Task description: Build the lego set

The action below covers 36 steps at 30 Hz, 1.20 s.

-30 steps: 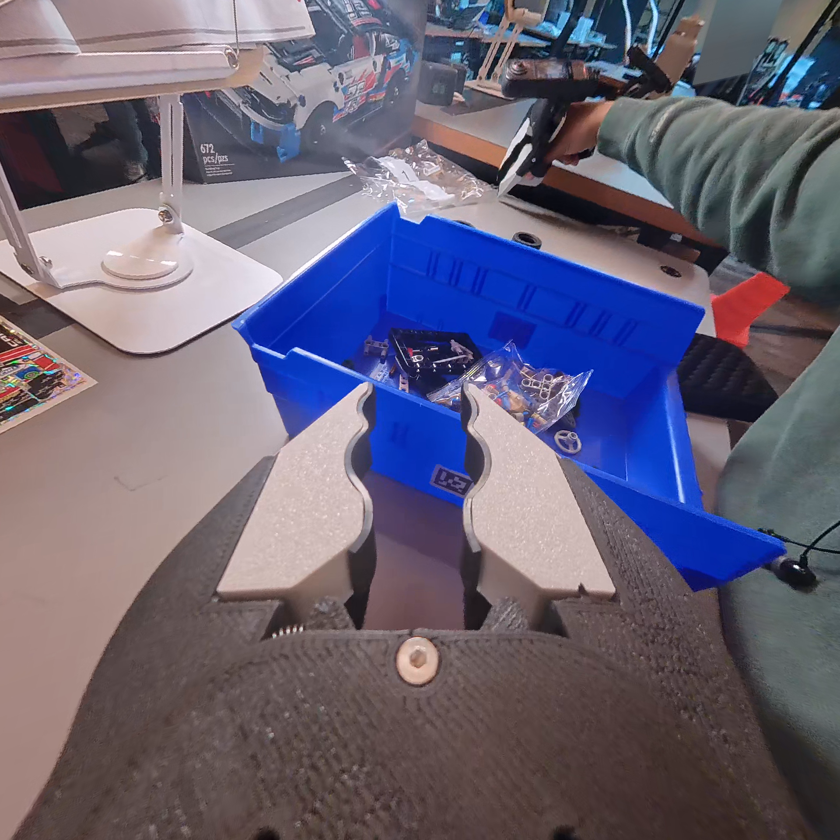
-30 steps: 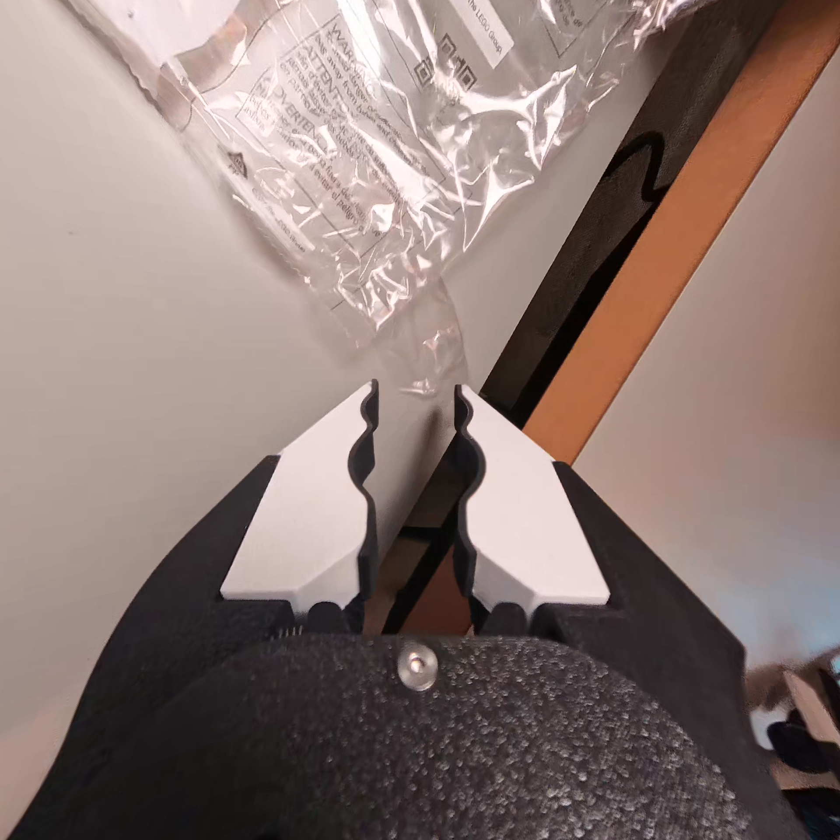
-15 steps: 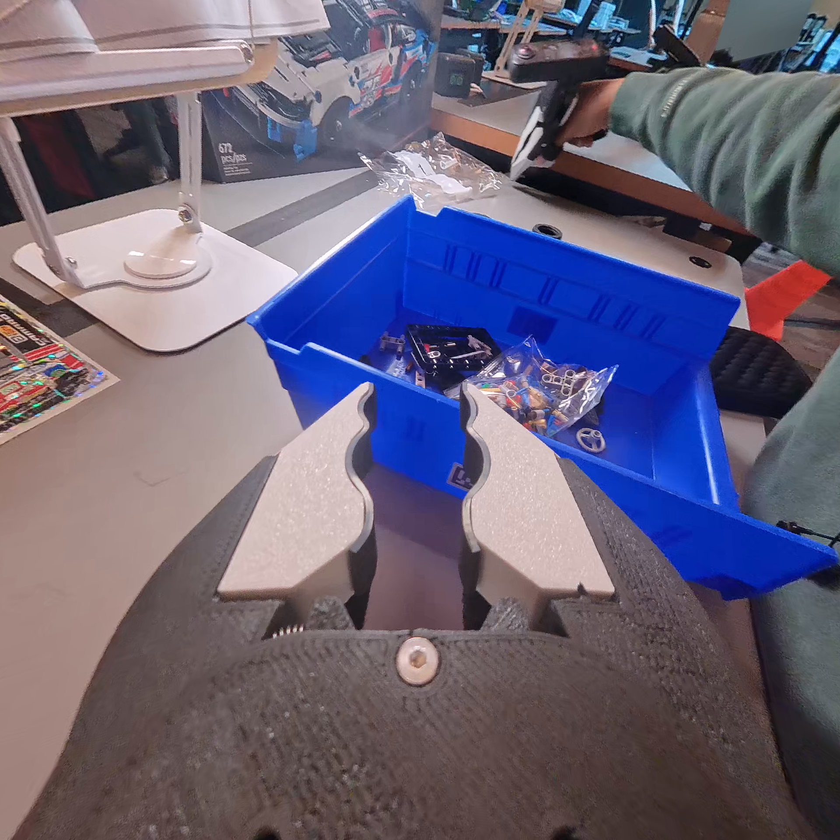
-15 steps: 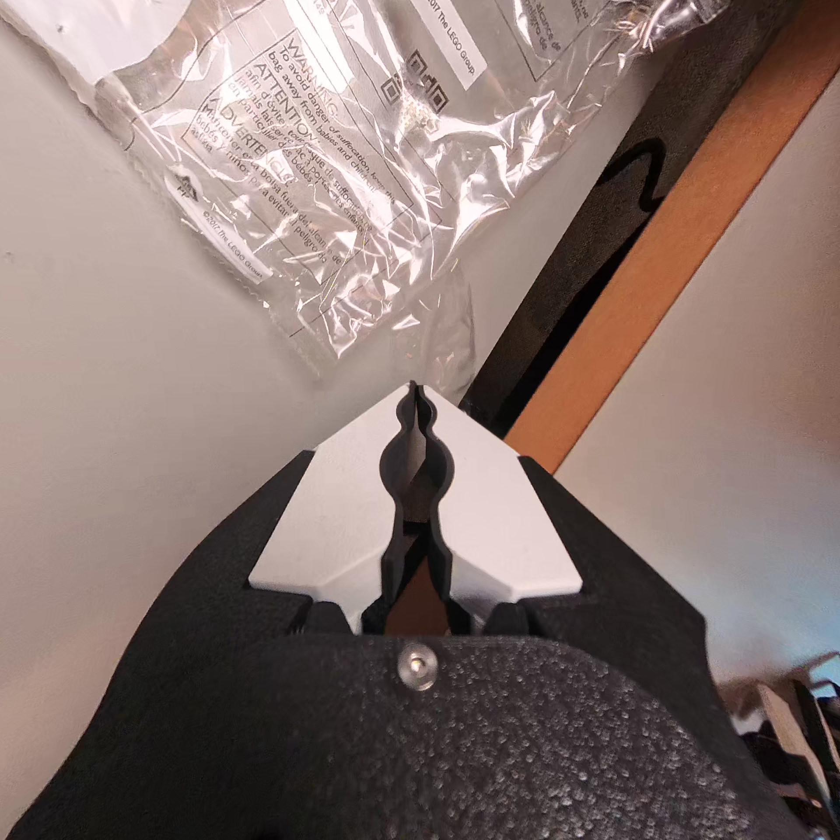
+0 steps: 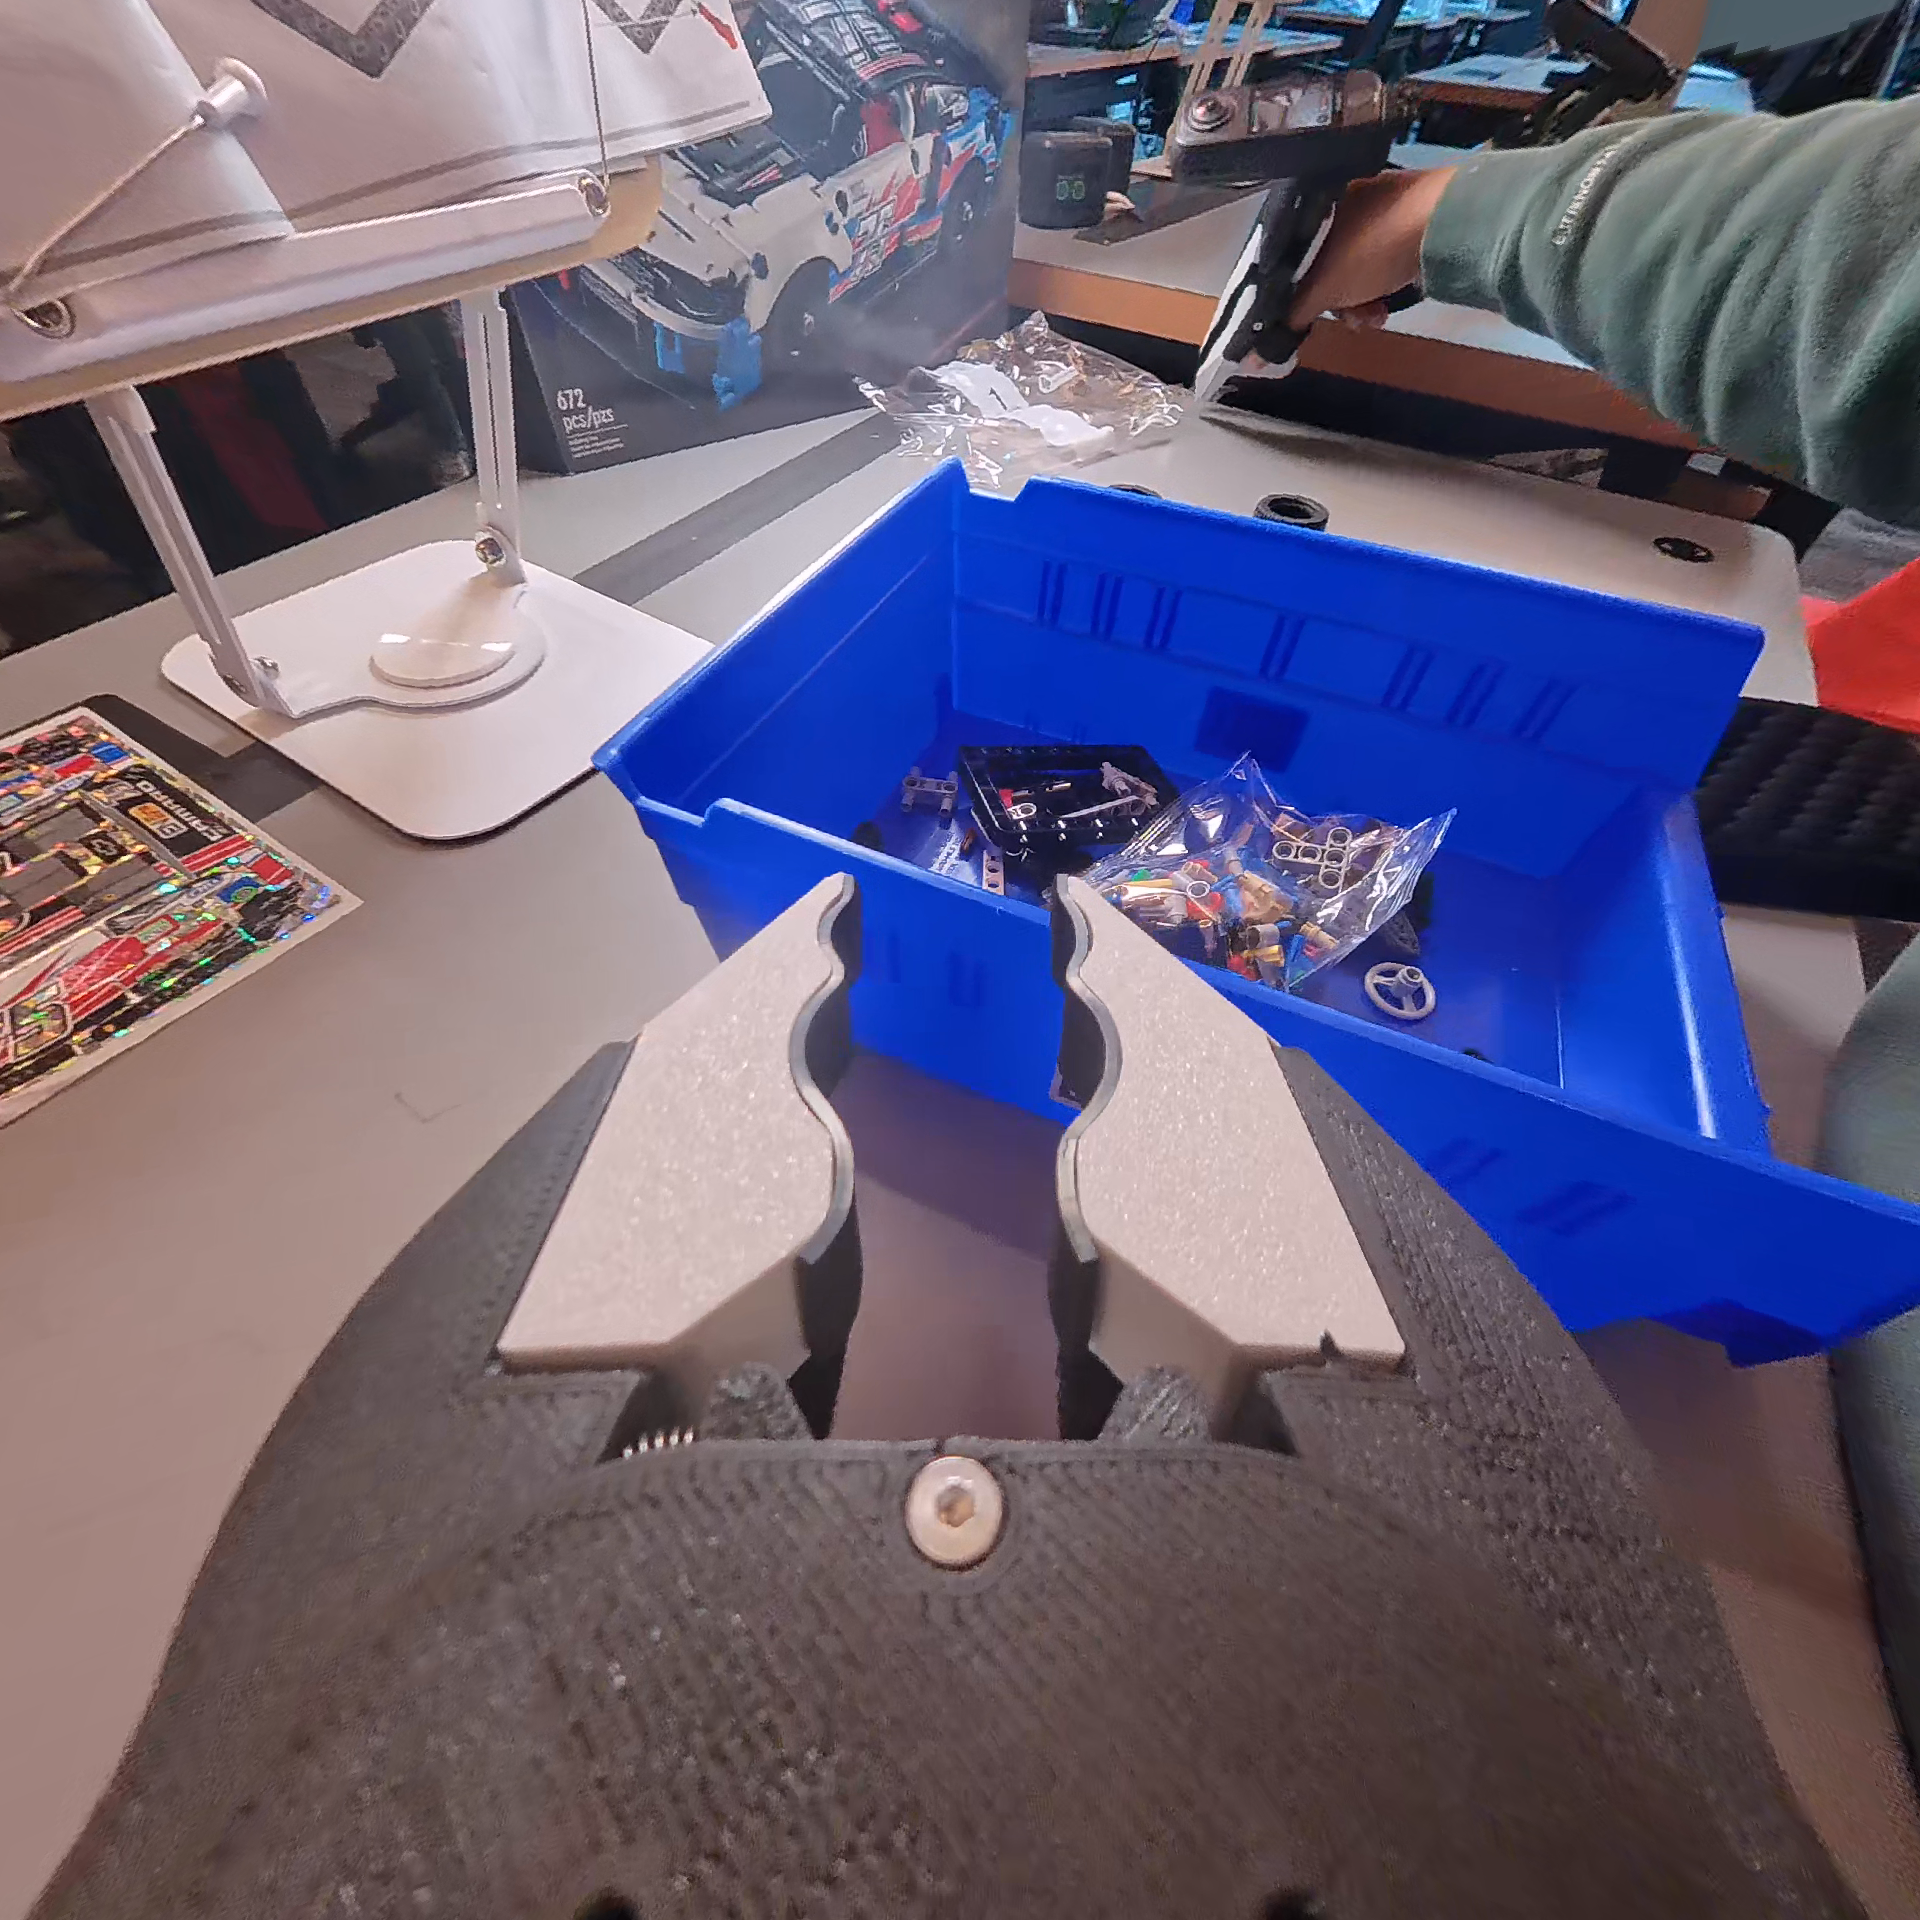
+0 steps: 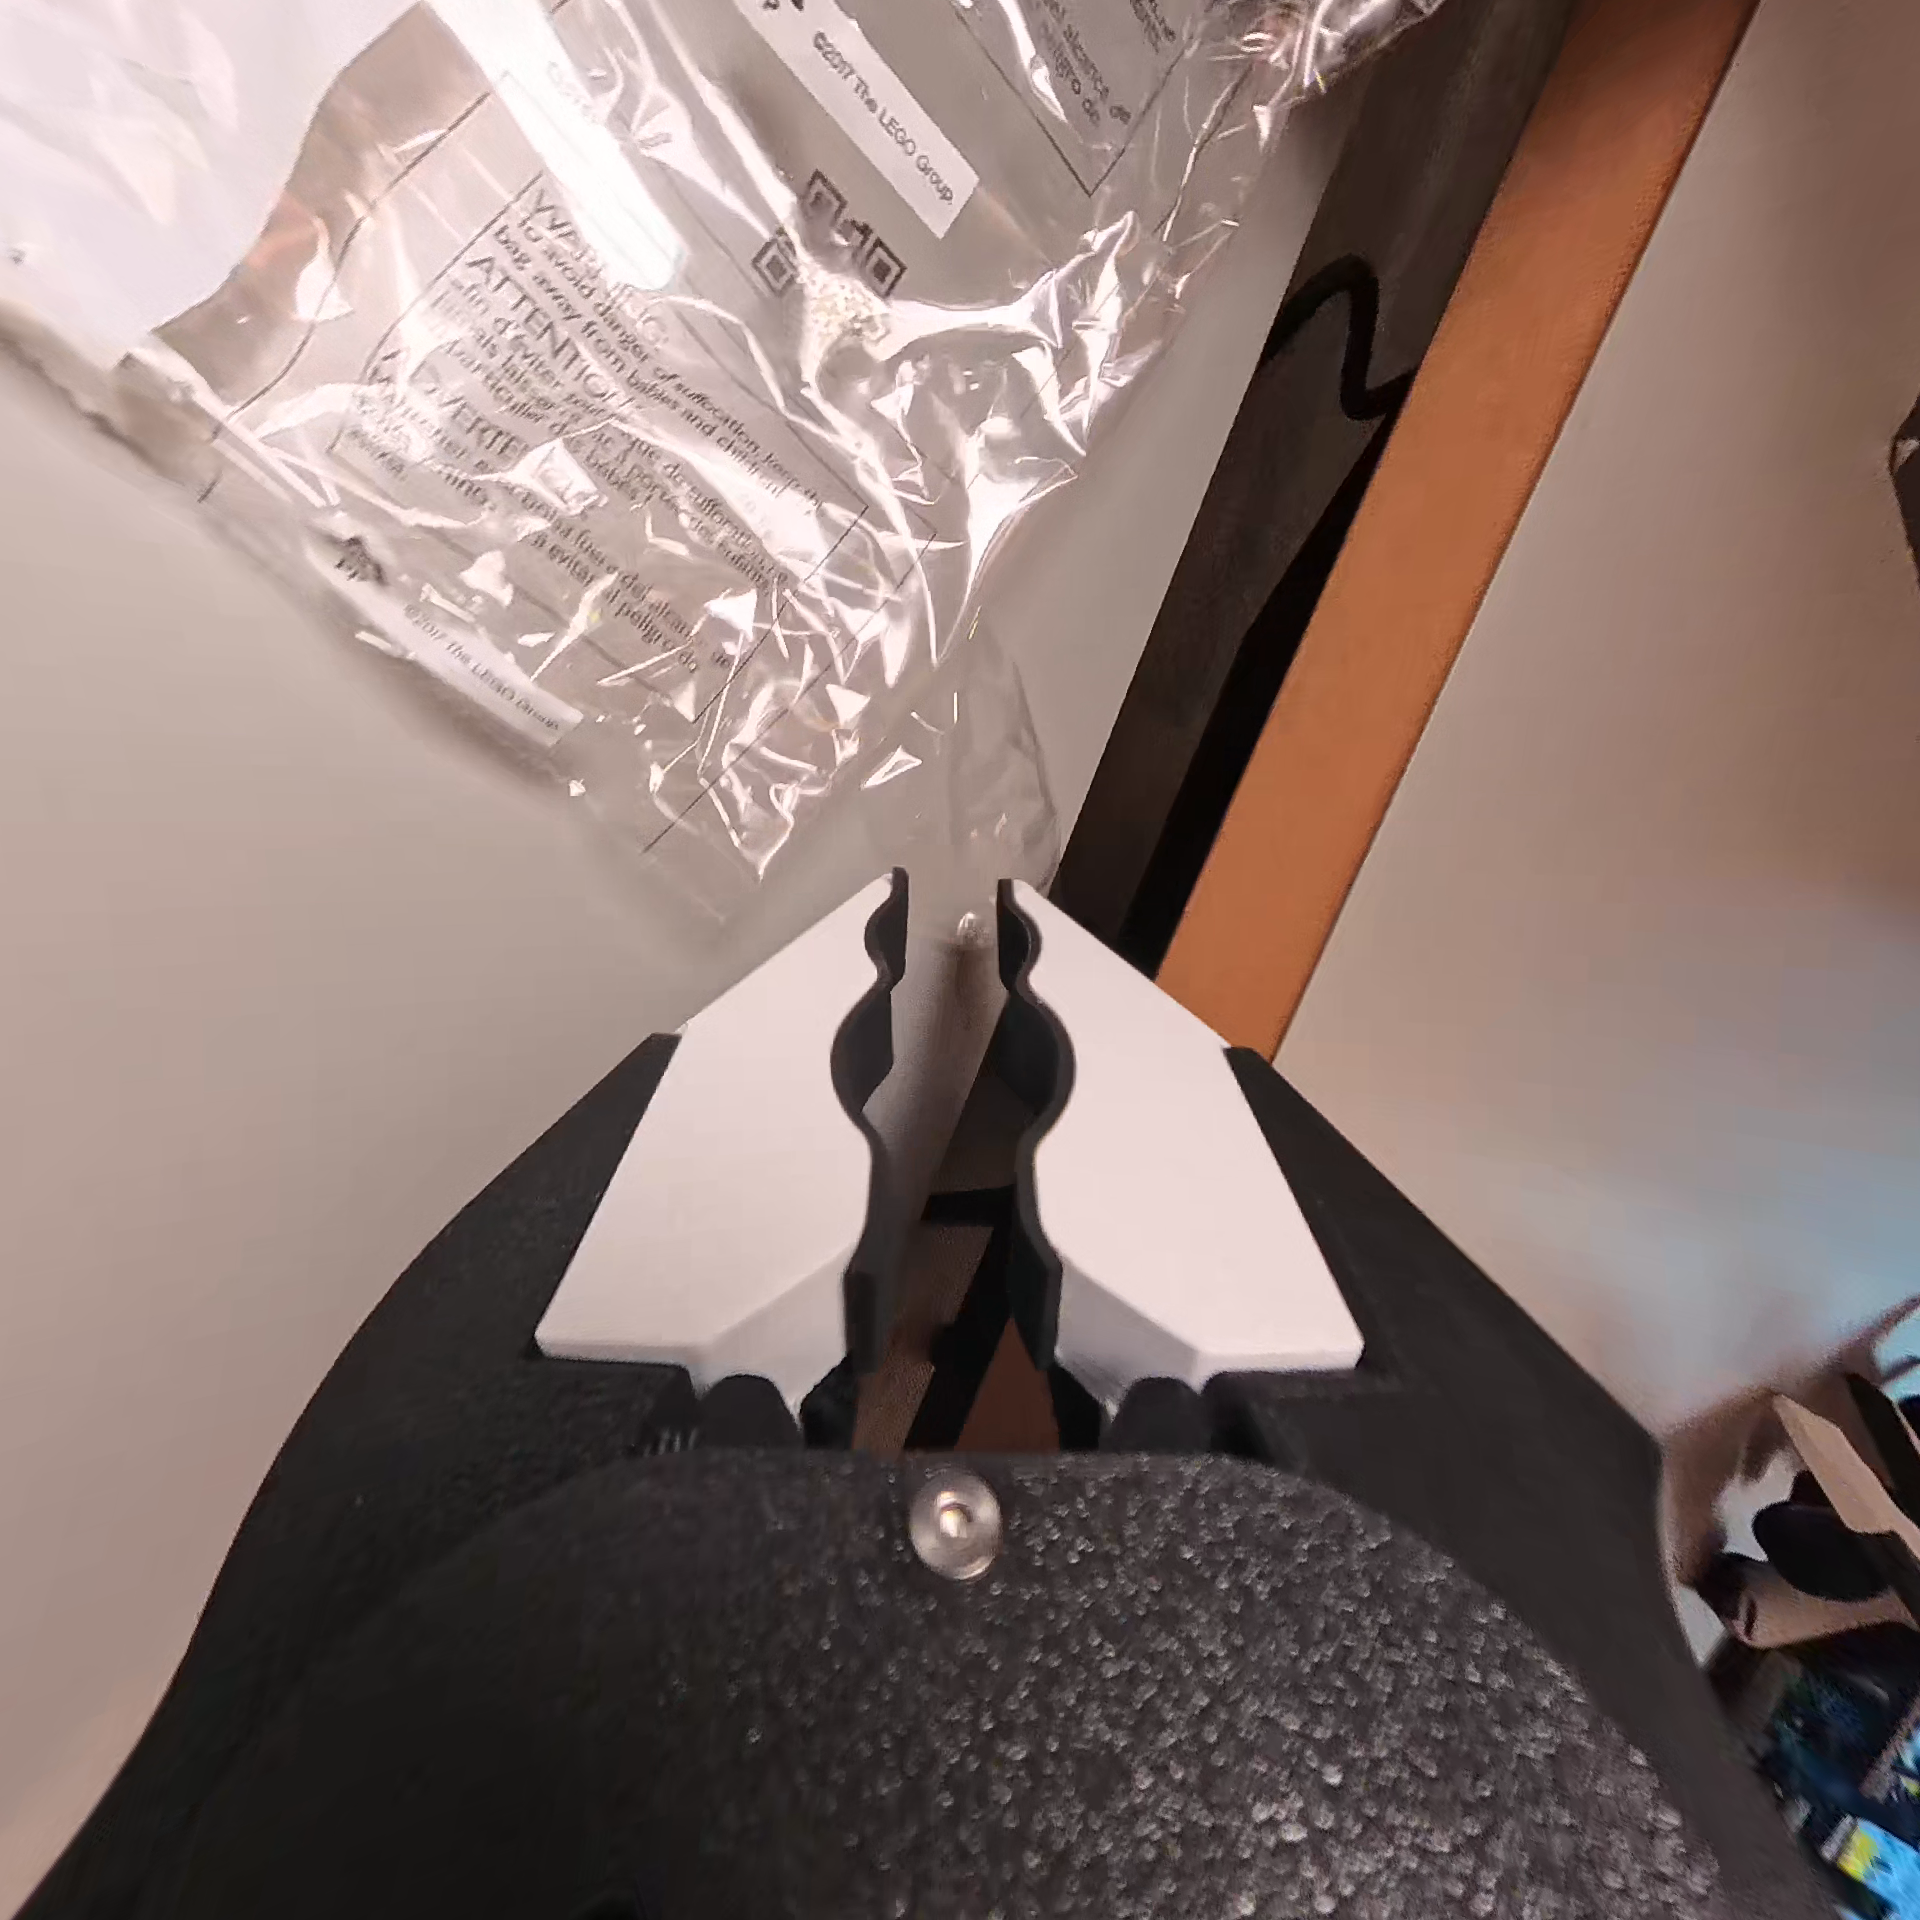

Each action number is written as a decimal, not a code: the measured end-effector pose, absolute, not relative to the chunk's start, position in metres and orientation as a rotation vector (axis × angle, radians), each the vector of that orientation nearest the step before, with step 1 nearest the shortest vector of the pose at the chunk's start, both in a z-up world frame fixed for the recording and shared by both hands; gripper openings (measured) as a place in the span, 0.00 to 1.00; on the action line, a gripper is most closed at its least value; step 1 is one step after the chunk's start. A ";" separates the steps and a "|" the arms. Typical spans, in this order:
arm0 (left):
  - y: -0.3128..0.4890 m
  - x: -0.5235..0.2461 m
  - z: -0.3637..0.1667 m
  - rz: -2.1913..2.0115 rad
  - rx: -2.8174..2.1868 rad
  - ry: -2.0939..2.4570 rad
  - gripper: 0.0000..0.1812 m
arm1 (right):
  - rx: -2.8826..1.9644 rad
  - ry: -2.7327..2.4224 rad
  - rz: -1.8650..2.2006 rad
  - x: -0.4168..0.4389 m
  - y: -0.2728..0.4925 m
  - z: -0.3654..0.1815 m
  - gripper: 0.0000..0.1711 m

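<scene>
On the grey desk (image 5: 312, 1195), just beyond the left gripper (image 5: 951, 904): a blue bin (image 5: 1351, 644), open at the top. Left gripper held low in front of the near wall of the bin, jaws apart with a clear gap, nothing between them. Inside the bin: a black lego frame (image 5: 1055, 795) at the far left of the floor, a clear bag of small coloured lego pieces (image 5: 1278, 894) just right of it, and a small grey wheel-shaped piece (image 5: 1400, 990) lying loose near the bag. Left of the bin: a white stand (image 5: 416, 696) with a flat base, and nearer, at the left edge, a shiny sticker sheet (image 5: 135, 894). Far behind: the set's box (image 5: 790, 208) with a car pictured on it. At the far edge of the desk: a crumpled clear plastic bag (image 5: 1023, 405), and just right of it the right gripper (image 5: 1221, 379), held by a hand in a green sleeve (image 5: 1683, 260).

From the right wrist: right gripper (image 6: 951, 894) pointing down at the near corner of the clear plastic bag (image 6: 665, 436), jaws narrow but not closed, a thin edge of the plastic film seen in the gap; cannot tell if touching. To the right: the wooden edge (image 6: 1455, 520) of another surface.
</scene>
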<state>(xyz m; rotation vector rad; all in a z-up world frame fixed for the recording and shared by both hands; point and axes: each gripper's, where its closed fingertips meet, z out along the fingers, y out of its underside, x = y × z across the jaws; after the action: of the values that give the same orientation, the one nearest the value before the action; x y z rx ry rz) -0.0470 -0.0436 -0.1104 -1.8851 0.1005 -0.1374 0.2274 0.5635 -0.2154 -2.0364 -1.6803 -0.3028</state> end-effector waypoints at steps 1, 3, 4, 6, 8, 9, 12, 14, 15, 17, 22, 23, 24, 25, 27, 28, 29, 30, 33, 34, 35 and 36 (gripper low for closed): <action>-0.044 -0.048 -0.110 -0.131 -1.885 0.099 0.19 | -2.045 -1.664 -0.322 0.226 0.567 -0.218 0.09; -0.045 -0.048 -0.110 -0.132 -1.879 0.090 0.18 | -2.069 -1.635 -0.342 0.223 0.573 -0.221 0.08; -0.045 -0.048 -0.110 -0.137 -1.876 0.085 0.18 | -2.068 -1.622 -0.348 0.221 0.577 -0.223 0.06; -0.044 -0.048 -0.112 -0.143 -1.877 0.081 0.18 | -2.049 -1.588 -0.347 0.216 0.584 -0.224 0.01; -0.042 -0.048 -0.113 -0.144 -1.882 0.079 0.18 | -2.029 -1.549 -0.318 0.210 0.588 -0.222 0.02; -0.042 -0.048 -0.114 -0.145 -1.883 0.080 0.18 | -1.996 -1.512 -0.300 0.207 0.591 -0.215 0.03; -0.041 -0.047 -0.113 -0.127 -1.880 0.092 0.18 | -1.884 -1.390 -0.150 0.189 0.581 -0.176 0.06; -0.041 -0.047 -0.113 -0.109 -1.874 0.097 0.19 | -1.790 -1.350 0.053 0.170 0.551 -0.144 0.10; -0.041 -0.047 -0.112 -0.109 -1.868 0.098 0.19 | -1.748 -1.362 0.172 0.161 0.527 -0.131 0.12; -0.041 -0.044 -0.110 -0.117 -1.860 0.106 0.19 | -1.693 -1.427 0.407 0.146 0.470 -0.116 0.15; -0.043 -0.035 -0.102 -0.094 -1.846 0.159 0.19 | -1.660 -1.775 0.696 0.138 0.340 -0.147 0.21; -0.044 -0.033 -0.099 -0.088 -1.841 0.169 0.19 | -1.651 -1.857 0.694 0.138 0.323 -0.160 0.23; -0.045 -0.030 -0.096 -0.085 -1.835 0.178 0.19 | -1.637 -1.935 0.668 0.137 0.310 -0.172 0.25; -0.046 -0.028 -0.094 -0.082 -1.830 0.186 0.19 | -1.615 -2.007 0.623 0.136 0.301 -0.184 0.26; -0.048 -0.025 -0.090 -0.071 -1.822 0.195 0.19 | -1.578 -2.100 0.542 0.129 0.295 -0.201 0.29; -0.050 -0.024 -0.088 -0.064 -1.819 0.197 0.19 | -1.588 -2.130 0.530 0.125 0.293 -0.207 0.31; -0.051 -0.023 -0.086 -0.058 -1.815 0.199 0.19 | -1.610 -2.156 0.518 0.121 0.294 -0.212 0.32; -0.054 -0.023 -0.085 -0.050 -1.813 0.199 0.19 | -1.621 -2.181 0.515 0.117 0.294 -0.216 0.29; -0.064 -0.024 -0.085 -0.018 -1.809 0.187 0.19 | -1.620 -2.274 0.535 0.111 0.292 -0.213 0.23; -0.067 -0.026 -0.087 -0.009 -1.807 0.176 0.19 | -1.607 -2.271 0.568 0.106 0.292 -0.205 0.23; -0.070 -0.029 -0.089 -0.002 -1.807 0.164 0.18 | -1.600 -2.258 0.627 0.099 0.289 -0.194 0.23; -0.072 -0.032 -0.092 0.002 -1.806 0.149 0.18 | -1.582 -2.224 0.673 0.090 0.290 -0.181 0.22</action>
<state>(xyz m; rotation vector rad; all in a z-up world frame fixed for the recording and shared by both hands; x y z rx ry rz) -0.0322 -0.0722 -0.0923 -1.8063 0.1494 0.0025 0.0899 0.2895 -0.1807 -1.5822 -2.2241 0.6729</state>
